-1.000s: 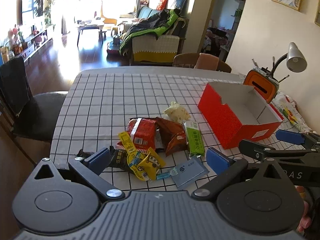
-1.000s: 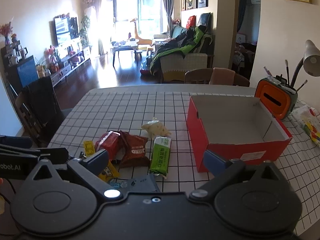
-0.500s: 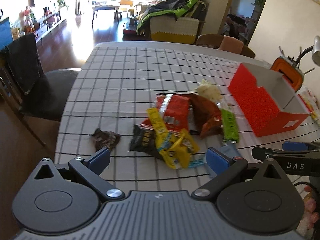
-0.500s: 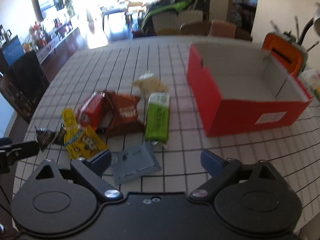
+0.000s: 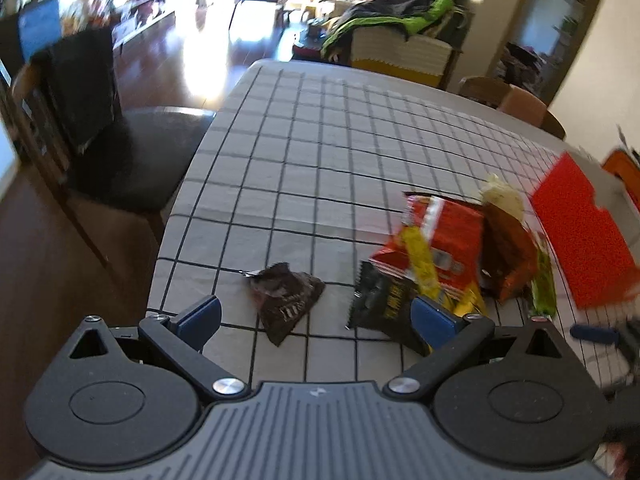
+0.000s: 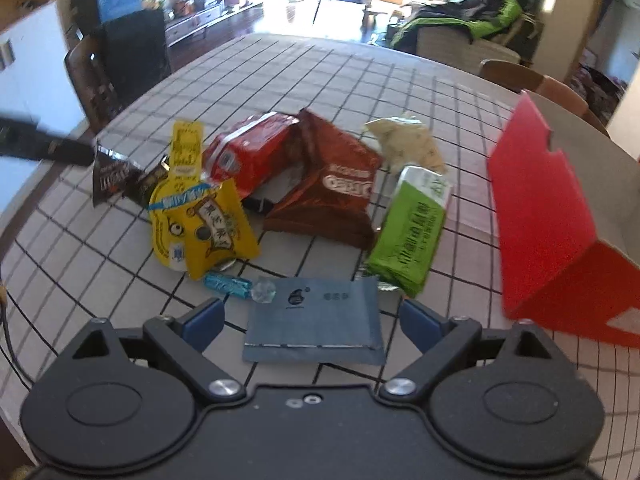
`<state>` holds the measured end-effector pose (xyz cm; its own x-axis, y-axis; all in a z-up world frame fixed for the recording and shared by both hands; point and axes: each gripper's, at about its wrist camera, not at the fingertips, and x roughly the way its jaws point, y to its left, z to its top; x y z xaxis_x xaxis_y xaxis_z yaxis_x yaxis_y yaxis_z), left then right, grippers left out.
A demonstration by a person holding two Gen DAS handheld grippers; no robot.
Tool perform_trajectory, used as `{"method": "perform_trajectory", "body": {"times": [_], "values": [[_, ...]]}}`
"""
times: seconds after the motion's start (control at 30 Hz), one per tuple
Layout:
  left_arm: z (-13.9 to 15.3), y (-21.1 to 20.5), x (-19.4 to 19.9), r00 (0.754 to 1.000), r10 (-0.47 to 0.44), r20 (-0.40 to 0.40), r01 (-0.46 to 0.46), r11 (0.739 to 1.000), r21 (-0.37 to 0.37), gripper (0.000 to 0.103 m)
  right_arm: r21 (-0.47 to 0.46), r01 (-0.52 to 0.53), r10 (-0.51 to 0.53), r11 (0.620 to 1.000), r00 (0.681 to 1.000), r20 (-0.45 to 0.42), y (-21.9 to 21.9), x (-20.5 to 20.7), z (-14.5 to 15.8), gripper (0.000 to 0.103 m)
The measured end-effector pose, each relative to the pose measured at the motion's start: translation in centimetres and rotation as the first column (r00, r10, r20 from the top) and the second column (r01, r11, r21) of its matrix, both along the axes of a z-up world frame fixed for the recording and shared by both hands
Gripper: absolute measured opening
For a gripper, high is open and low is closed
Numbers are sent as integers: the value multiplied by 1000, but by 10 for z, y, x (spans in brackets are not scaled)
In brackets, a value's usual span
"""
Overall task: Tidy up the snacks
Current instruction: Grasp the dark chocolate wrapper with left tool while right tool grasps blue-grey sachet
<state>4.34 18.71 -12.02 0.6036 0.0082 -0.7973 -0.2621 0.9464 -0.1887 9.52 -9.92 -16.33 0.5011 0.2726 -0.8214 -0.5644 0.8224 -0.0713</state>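
Observation:
Several snack packets lie in a heap on the checked tablecloth. In the left wrist view, my left gripper (image 5: 316,316) stands open above a small dark brown packet (image 5: 286,300), with a black packet (image 5: 384,300) at its right finger. In the right wrist view, my right gripper (image 6: 310,318) is open, its jaws on either side of a flat grey-blue packet (image 6: 316,324) without pressing it. Beyond lie a yellow packet (image 6: 200,220), a red packet (image 6: 248,152), a brown Oreo packet (image 6: 332,192), a green packet (image 6: 412,232) and a pale packet (image 6: 404,144). The red box (image 6: 548,216) stands open on the right.
A dark chair (image 5: 132,152) stands at the table's left side, close to its edge. Wooden chairs (image 6: 536,80) sit at the far side. An orange holder (image 5: 624,168) stands behind the red box. The far half of the tablecloth (image 5: 360,128) holds nothing.
Both grippers have sunk toward the table and tilted further down. The left one swung left over the dark brown packet; the right one closed in on the grey-blue packet.

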Motion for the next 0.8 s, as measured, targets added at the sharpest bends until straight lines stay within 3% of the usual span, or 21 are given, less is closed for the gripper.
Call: {"method": "perform_trajectory", "body": {"times": [0.1, 0.33, 0.47, 0.6, 0.7, 0.8], "values": [[-11, 17, 14, 998, 57, -35, -59, 997, -50, 91, -16, -11, 11, 1000, 1000, -1, 3, 0, -5, 95], [-30, 32, 36, 993, 93, -77, -101, 989, -106, 86, -27, -24, 24, 999, 1000, -1, 11, 5, -17, 97], [-38, 35, 45, 989, 111, -100, -121, 988, -100, 81, -38, -3, 3, 999, 1000, -13, 7, 9, -23, 96], [-44, 36, 49, 986, 114, -122, -127, 987, -102, 68, -24, 6, -7, 1000, 1000, -29, 2, 10, -28, 91], [-45, 35, 51, 987, 109, -122, -122, 987, -106, 66, -3, 4, -4, 1000, 999, -43, 0, 12, -27, 83], [-46, 36, 51, 986, 106, -128, -122, 985, -119, 64, -1, 5, -5, 1000, 999, -45, -1, 10, -26, 82]]}}
